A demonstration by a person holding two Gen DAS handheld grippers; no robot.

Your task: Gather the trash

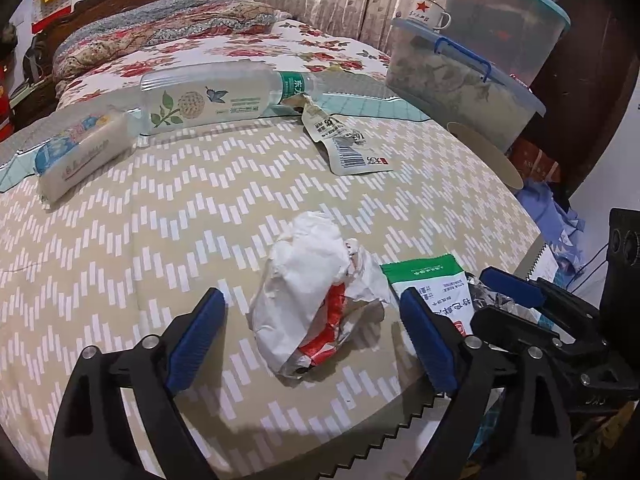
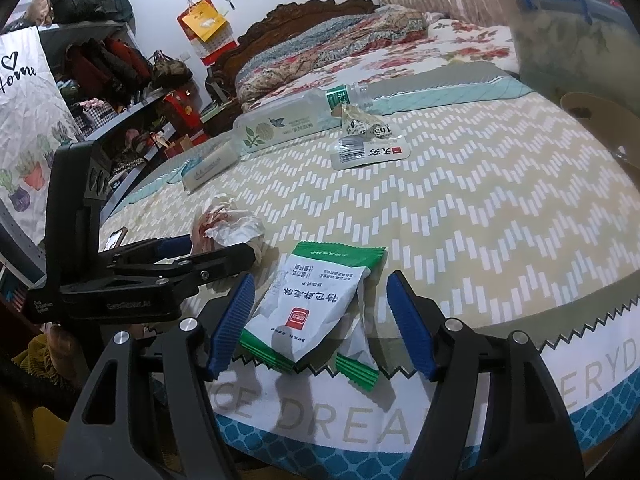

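Nearest the left wrist camera, the left gripper (image 1: pixel 316 338) stands with its two blue-padded jaws spread wide on either side of a crumpled white paper wrapper with red print (image 1: pixel 316 300). The pads do not touch the wrapper; it lies loose between them on the round table, which is covered by a beige cloth with a white zigzag pattern (image 1: pixel 160 232). The wide spread suits the wrapper's bulk, so the jaws can pass around it before closing.

In the right wrist view, the right gripper (image 2: pixel 320 324) is likewise open, its jaws either side of a torn white and green snack packet (image 2: pixel 316 312) that lies at the near edge of the table, just beside the wrapper. Nothing is clamped here either. Each hand seems to be lined up on its own piece of trash, both tools tilted downwards towards the tabletop, so two pieces could be taken at once.

Further back on the table lie more pieces to collect: an empty clear plastic bottle (image 1: pixel 216 96) on its side with no cap, a flattened white sachet with a barcode (image 1: pixel 352 152) just in front of the bottle's neck, and a small pack of tissues (image 1: pixel 76 152) to the left. A paper cup (image 1: pixel 484 152) lies tipped at the right edge. Beyond the table are a bed with a floral cover (image 1: pixel 224 48) and stacked clear storage boxes (image 1: pixel 480 48) with a mug (image 1: pixel 430 12) on top. No bin or bag for the trash is in view
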